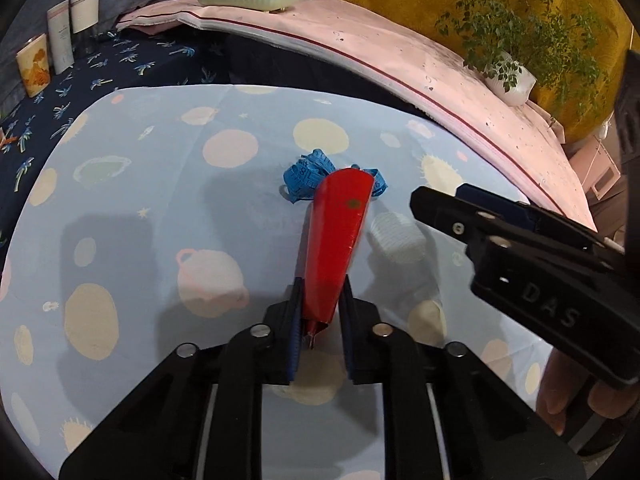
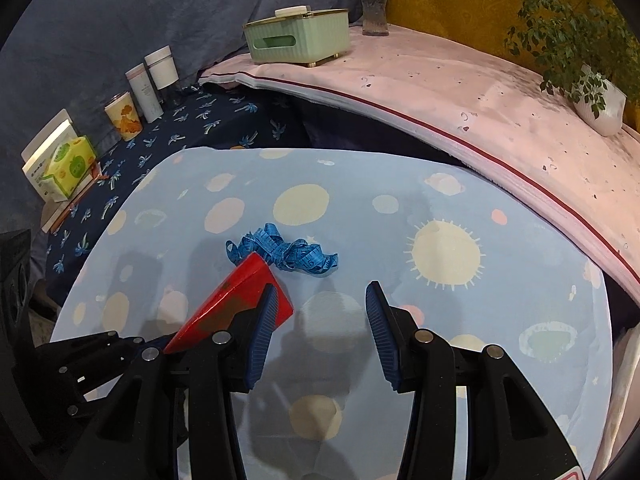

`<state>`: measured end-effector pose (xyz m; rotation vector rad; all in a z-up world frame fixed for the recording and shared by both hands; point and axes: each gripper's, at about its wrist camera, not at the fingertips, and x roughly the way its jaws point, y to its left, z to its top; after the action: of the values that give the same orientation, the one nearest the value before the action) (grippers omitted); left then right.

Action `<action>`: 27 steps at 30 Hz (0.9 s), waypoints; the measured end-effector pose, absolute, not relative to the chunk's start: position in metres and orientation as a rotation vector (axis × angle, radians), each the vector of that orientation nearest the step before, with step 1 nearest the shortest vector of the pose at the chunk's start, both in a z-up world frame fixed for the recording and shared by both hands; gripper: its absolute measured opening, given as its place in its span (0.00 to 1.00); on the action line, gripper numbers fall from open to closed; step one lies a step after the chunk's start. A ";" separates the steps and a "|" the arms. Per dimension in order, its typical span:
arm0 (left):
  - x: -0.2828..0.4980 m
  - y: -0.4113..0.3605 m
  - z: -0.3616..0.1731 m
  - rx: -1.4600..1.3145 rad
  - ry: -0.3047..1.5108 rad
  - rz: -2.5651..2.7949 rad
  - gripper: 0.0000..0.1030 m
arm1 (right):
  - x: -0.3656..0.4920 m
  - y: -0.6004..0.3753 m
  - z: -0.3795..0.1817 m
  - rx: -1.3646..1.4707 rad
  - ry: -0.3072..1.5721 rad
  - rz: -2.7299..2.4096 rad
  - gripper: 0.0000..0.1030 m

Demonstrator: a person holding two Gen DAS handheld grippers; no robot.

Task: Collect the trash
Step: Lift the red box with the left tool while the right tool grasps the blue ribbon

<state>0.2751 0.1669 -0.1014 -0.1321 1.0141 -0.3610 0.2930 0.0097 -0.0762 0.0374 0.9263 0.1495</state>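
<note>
Since your left gripper only pinches the red wrapper's narrow tail above the sheet, a quick lift could slip it loose, and your right gripper hangs apart, empty.

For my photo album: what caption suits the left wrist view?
Left gripper clamps a red paper cone above a crumpled blue measuring tape.

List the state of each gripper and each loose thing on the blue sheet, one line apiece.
left gripper: shut on the narrow end of the red wrapper.
red wrapper: gripped, its wide end by the tape.
blue measuring tape: crumpled in a heap on the blue sheet, not gripped.
right gripper: open, nothing between its pads.
</note>
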 end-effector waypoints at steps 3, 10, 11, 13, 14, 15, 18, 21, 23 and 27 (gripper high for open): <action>0.271 0.181 -0.093 -0.173 1.000 -0.324 0.11 | 0.299 0.012 -0.079 0.037 0.929 0.160 0.44; 0.285 0.224 -0.084 -0.235 0.975 -0.145 0.10 | 0.319 0.029 -0.088 0.017 0.934 0.193 0.44; 0.290 0.229 -0.083 -0.245 0.973 -0.124 0.10 | 0.322 0.032 -0.089 0.014 0.935 0.198 0.44; 0.300 0.235 -0.082 -0.262 0.971 -0.103 0.10 | 0.331 0.036 -0.091 0.008 0.935 0.209 0.44; 0.305 0.236 -0.082 -0.271 0.970 -0.092 0.10 | 0.335 0.038 -0.092 0.002 0.934 0.212 0.44; 0.310 0.236 -0.082 -0.275 0.967 -0.084 0.10 | 0.338 0.039 -0.093 -0.002 0.934 0.217 0.44; 0.321 0.232 -0.087 -0.282 0.976 -0.078 0.10 | 0.351 0.042 -0.102 -0.002 0.960 0.238 0.44; 0.324 0.223 -0.093 -0.292 0.992 -0.090 0.10 | 0.356 0.042 -0.112 0.015 0.979 0.254 0.44; 0.324 0.217 -0.096 -0.291 0.999 -0.098 0.10 | 0.353 0.040 -0.115 0.017 0.974 0.257 0.43; 0.318 0.206 -0.099 -0.291 1.008 -0.120 0.10 | 0.342 0.036 -0.117 0.015 0.968 0.260 0.39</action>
<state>0.3184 0.2060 -0.0990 -0.2910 1.0084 -0.1203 0.3420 0.0357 -0.1167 0.0154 0.9685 0.2605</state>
